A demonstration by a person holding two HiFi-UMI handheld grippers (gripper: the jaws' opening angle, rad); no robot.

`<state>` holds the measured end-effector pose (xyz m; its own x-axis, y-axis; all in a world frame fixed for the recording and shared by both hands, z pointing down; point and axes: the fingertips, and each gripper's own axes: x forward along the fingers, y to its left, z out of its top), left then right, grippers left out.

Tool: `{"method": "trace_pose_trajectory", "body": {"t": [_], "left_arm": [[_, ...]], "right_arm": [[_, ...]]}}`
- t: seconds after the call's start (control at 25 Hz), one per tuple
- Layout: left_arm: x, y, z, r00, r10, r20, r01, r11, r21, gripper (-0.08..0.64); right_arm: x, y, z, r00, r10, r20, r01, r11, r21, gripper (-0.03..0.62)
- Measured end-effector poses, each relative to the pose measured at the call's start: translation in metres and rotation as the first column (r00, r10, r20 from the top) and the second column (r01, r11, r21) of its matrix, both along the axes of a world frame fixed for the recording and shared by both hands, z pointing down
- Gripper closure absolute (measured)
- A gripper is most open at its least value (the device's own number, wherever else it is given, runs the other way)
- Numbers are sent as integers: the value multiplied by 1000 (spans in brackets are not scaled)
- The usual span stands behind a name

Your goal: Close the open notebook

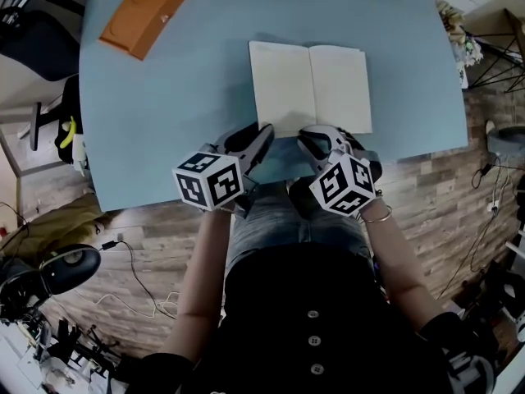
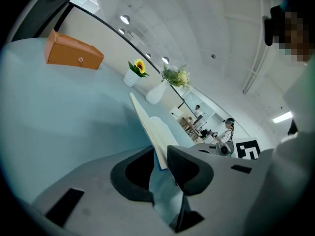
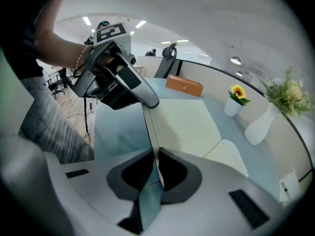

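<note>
Left gripper (image 2: 161,154): jaws narrow, nipped on the near edge of the notebook (image 1: 310,84), at the left page's corner. Right gripper (image 3: 156,154): jaws almost together, pinching the same edge close to the spine. Notebook lies open on blue table (image 1: 164,113), near the person's side. Orange box (image 1: 146,11) well apart, far left.

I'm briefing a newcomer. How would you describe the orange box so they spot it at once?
Start at the pale blue table. Near its far left corner, apart from the open notebook, lies the orange box. It is the only orange thing, closed and oblong.
</note>
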<state>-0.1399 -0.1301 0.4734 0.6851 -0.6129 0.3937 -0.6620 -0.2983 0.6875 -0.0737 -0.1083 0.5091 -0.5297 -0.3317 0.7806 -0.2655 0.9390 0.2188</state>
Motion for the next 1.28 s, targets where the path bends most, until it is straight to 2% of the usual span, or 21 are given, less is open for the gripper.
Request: {"method": "trace_pose_trajectory", "body": {"t": [0.2,0.48,0.68,1.04,1.28], "left_arm": [[2,1,-4,999,38,13,-39,999,30,479],[13,0,-18,986,141,88,-149,984,97,482],[24,0,-28,978,193,84,-202,971,127,482],[53,-6,-43,963,261,71,-270,950,157,482],[87,-11,-54,958,282,57,-287,943,169,482]], "right_arm": [[-1,1,0,1000,25,-11,-25,999,33,549],[8,1,-11,989,143,31,-143,990,17,551],[26,0,-19,977,210,41,-211,977,20,556],[63,-23,-50,917,361,171,-371,928,35,585],[85,-35,-70,883,388,265,-401,916,-6,590]]}}
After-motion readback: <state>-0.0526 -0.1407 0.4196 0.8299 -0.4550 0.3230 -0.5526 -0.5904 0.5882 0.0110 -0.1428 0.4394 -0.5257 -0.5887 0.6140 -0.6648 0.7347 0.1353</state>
